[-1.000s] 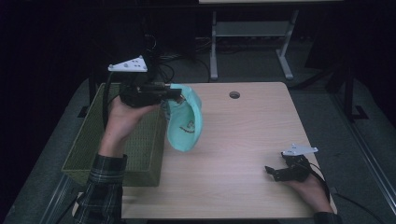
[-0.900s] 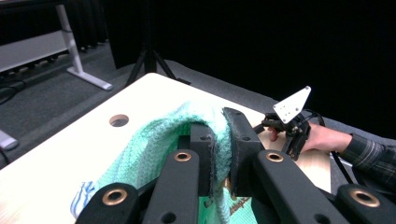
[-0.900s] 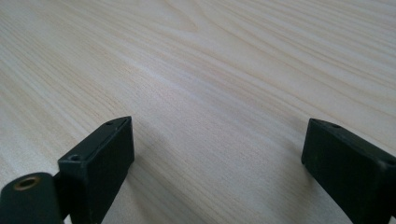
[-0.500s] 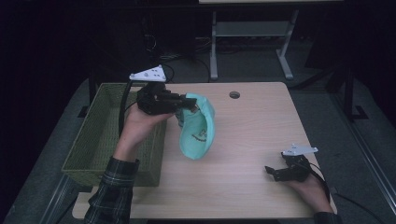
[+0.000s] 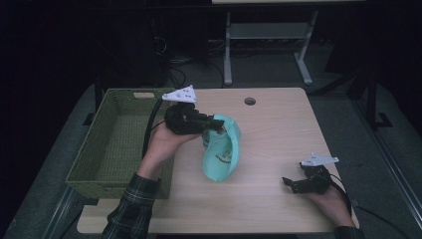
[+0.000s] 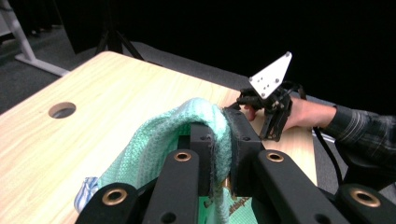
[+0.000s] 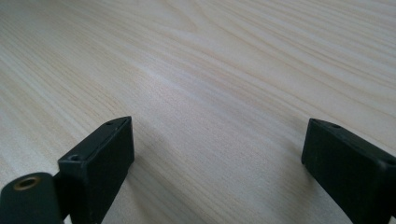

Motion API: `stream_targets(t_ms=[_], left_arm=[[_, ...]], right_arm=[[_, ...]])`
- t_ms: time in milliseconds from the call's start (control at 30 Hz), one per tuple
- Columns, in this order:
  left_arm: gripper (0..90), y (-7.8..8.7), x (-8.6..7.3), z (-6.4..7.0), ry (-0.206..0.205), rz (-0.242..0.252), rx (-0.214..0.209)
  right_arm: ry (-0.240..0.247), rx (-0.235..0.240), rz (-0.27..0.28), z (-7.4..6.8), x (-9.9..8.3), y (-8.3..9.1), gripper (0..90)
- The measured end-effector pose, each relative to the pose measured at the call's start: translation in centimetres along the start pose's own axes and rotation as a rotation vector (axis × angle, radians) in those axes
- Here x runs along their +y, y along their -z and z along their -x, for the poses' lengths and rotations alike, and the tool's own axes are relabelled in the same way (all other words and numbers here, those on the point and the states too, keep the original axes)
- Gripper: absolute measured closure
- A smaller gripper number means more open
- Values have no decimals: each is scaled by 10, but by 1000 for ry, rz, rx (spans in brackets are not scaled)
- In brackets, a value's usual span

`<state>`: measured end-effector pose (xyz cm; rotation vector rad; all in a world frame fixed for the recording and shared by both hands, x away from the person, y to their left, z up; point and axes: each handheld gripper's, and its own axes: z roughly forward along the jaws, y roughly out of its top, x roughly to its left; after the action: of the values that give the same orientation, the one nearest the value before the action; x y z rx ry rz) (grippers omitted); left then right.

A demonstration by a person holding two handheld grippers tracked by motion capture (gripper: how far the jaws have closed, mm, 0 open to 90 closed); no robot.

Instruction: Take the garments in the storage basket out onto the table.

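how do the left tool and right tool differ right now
The left tool is shut on the mint green cap; the right tool is open with nothing between its jaws. The left tool is raised beside the green basket; the right tool sits low at the table near the front right corner. Both are black with a grey plate on top.

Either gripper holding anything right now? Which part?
Left gripper is clamped on the mint-green knit garment at a folded edge of the fabric; right gripper is open, holding nothing.
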<state>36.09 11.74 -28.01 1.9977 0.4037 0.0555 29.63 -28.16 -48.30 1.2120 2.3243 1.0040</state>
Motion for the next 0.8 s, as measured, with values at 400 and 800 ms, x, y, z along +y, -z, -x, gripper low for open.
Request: stream_targets(t_ms=[400, 800], left_arm=[[822, -36, -13, -2, -6, -49, -30], [820, -78, -31, 4, -55, -125, -76]], right_arm=[[-1, 0, 0, 0, 0, 0, 89], [0, 0, 0, 0, 0, 0, 89]])
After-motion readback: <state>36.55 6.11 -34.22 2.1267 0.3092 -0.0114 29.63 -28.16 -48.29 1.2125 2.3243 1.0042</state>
